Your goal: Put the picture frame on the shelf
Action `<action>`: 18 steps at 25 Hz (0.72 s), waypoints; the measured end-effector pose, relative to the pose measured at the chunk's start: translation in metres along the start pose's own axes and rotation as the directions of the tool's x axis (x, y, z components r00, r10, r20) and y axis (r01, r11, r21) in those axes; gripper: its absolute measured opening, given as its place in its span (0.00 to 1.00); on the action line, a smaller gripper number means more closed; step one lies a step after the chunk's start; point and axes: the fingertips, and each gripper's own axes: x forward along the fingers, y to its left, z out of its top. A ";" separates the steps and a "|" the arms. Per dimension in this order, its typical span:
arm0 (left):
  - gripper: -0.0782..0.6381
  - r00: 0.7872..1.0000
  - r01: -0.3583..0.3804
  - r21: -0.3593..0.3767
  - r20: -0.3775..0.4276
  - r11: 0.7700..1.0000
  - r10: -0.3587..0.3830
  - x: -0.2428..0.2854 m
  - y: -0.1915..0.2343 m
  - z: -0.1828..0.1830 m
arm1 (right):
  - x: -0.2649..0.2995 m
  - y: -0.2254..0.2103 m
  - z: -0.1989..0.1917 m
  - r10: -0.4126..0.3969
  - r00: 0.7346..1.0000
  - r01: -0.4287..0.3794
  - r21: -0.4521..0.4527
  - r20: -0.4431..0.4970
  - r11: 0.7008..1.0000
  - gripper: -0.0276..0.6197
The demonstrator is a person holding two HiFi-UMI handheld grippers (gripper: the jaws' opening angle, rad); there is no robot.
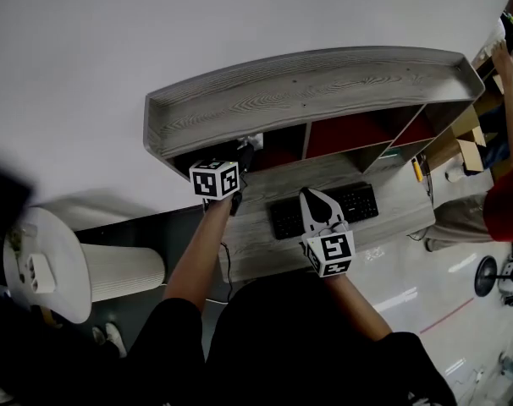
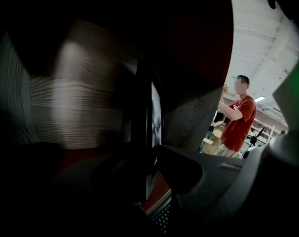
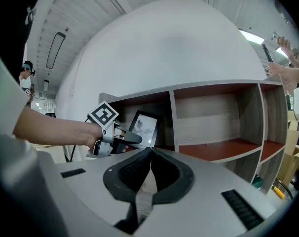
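- Shelf [image 1: 307, 87]: grey wood-grain unit with open compartments and red floor panels. It stands on the desk [image 1: 400, 194] at 12 o'clock from the person.
- Picture frame [image 3: 144, 127]: black border with a pale print. It is inside the leftmost compartment, at the 9 o'clock end of the shelf in the right gripper view.
- The frame stands on edge, its top tipped a little toward 1 o'clock. Its lower edge is hidden behind the right gripper's body, so I cannot tell whether it rests on the compartment floor.
- Left gripper [image 1: 239, 163]: reached into that same compartment, at 11 o'clock from the right gripper in the head view.
- Its own view is dark. The frame shows edge-on between the jaws, which stand partly apart on either side of it. The right pad lies close beside the print face, with no firm pinch visible.
- Right gripper [image 3: 150, 152]: held back over the desk, well apart from the frame. Its jaw tips meet with nothing between them, and it points toward the shelf.
- Keyboard [image 1: 362, 201]: black, flat on the desk, partly under the right gripper in the head view.
- Bystander in a red shirt [image 2: 238, 125]: stands at 3 o'clock, beyond the shelf end, arms raised.
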 end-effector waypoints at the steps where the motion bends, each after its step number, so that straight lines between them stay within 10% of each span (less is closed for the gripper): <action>1: 0.26 1.000 -0.016 0.008 0.003 1.000 0.016 0.001 0.001 0.000 | 0.000 0.001 -0.001 0.000 1.000 0.000 0.001 -0.001 1.000 0.06; 18: 0.46 0.959 -0.282 0.057 0.024 0.958 0.282 0.014 0.029 0.002 | -0.001 0.002 -0.003 0.001 1.000 -0.001 0.026 -0.003 1.000 0.06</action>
